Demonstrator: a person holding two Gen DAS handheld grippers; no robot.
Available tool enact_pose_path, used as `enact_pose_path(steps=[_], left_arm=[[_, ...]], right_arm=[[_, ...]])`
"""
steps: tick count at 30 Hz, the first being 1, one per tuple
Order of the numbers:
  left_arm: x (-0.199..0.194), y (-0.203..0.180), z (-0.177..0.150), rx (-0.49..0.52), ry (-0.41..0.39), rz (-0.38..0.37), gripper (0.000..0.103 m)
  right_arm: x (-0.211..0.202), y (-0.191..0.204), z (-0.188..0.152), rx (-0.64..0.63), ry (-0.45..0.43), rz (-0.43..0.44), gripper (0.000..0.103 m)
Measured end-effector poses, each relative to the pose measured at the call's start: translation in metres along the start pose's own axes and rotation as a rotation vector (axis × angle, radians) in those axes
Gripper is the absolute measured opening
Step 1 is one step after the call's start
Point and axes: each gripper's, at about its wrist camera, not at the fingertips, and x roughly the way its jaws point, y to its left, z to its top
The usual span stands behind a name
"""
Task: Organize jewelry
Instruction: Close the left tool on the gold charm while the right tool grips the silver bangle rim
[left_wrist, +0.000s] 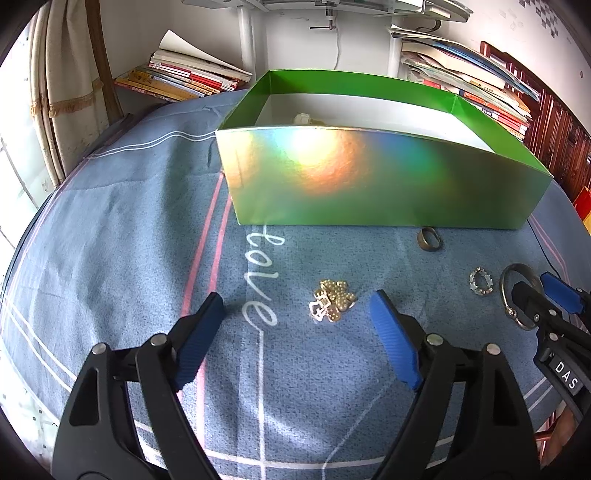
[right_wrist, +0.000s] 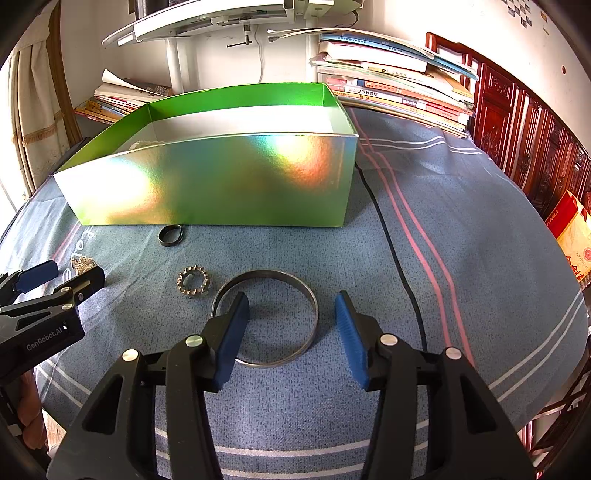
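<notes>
My right gripper (right_wrist: 291, 308), spread, straddles the bangle's (right_wrist: 266, 319) rim for pickup; my left gripper (left_wrist: 297, 308), released, seemingly aims at the beaded piece (left_wrist: 332, 300).

A: What is seen behind the work surface?

B: A white wall (right_wrist: 388, 18) is seen, with stacks of books (right_wrist: 399, 92) piled against it on both sides of a white post (left_wrist: 246, 40).

A: And at the sides?

B: A cream curtain (left_wrist: 62, 92) is hung at the left, lit by daylight. Carved dark red wooden furniture (right_wrist: 517, 122) is seen at the right. The surface is covered by a blue striped cloth (right_wrist: 461, 206).
</notes>
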Motion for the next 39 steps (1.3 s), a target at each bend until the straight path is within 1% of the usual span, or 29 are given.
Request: enact_pose_path(steps=[9,13,14,15,16,17,18,20,21,22,23,24,25,29,31,33,35,39], left_arm=[[0.001,0.000,0.000,0.002,0.002,-0.006,0.082],[0.003,-0.003,0.002,0.040,0.001,-0.057,0.082],[0.003,-0.005,0.002,0.049,-0.002,-0.066,0.081],[0.003,-0.007,0.002,0.057,-0.006,-0.071,0.079],[0.003,-0.008,0.002,0.064,-0.009,-0.078,0.076],[0.003,-0.009,0.003,0.070,-0.010,-0.085,0.072],[0.002,-0.010,0.003,0.073,-0.012,-0.087,0.068],[0.001,-0.010,0.004,0.083,-0.021,-0.092,0.045],[0.000,-0.011,0.004,0.090,-0.022,-0.100,0.040],[0.000,-0.012,0.004,0.097,-0.024,-0.104,0.032],[-0.001,-0.013,0.004,0.104,-0.027,-0.103,0.027],[-0.001,-0.014,0.004,0.111,-0.030,-0.102,0.025],[-0.001,-0.015,0.004,0.118,-0.031,-0.101,0.023],[-0.002,-0.014,0.003,0.124,-0.030,-0.096,0.023],[-0.002,-0.012,0.003,0.119,-0.023,-0.089,0.023],[-0.003,-0.010,0.004,0.118,-0.018,-0.071,0.023],[-0.004,-0.010,0.004,0.120,-0.019,-0.050,0.023],[-0.006,-0.008,0.004,0.119,-0.021,-0.039,0.023]], right_arm=[[0.001,-0.002,0.002,0.009,0.000,0.000,0.050],[0.004,-0.008,0.006,0.028,-0.004,-0.022,0.050],[0.004,-0.007,0.006,0.024,-0.003,-0.023,0.049],[0.004,-0.007,0.006,0.021,-0.005,-0.020,0.044],[0.003,-0.006,0.005,0.016,-0.007,-0.012,0.040],[0.003,-0.005,0.005,0.008,-0.009,-0.001,0.033],[0.002,-0.003,0.005,-0.003,-0.008,0.012,0.028],[0.002,-0.003,0.005,-0.011,-0.010,0.018,0.024],[0.002,-0.002,0.005,-0.012,-0.011,0.022,0.019],[0.001,-0.002,0.005,-0.014,-0.011,0.028,0.017],[0.001,-0.002,0.004,-0.016,-0.011,0.031,0.015],[0.001,-0.002,0.004,-0.017,-0.011,0.032,0.014],[0.001,-0.002,0.005,-0.018,-0.011,0.032,0.014],[0.000,-0.001,0.004,-0.016,-0.011,0.032,0.013],[-0.001,-0.002,0.003,-0.006,-0.007,0.038,0.009],[-0.002,-0.004,0.004,0.008,0.000,0.047,0.008],[-0.005,-0.005,0.004,0.011,-0.008,0.045,0.006],[-0.015,-0.004,0.006,0.003,-0.032,0.050,0.004]])
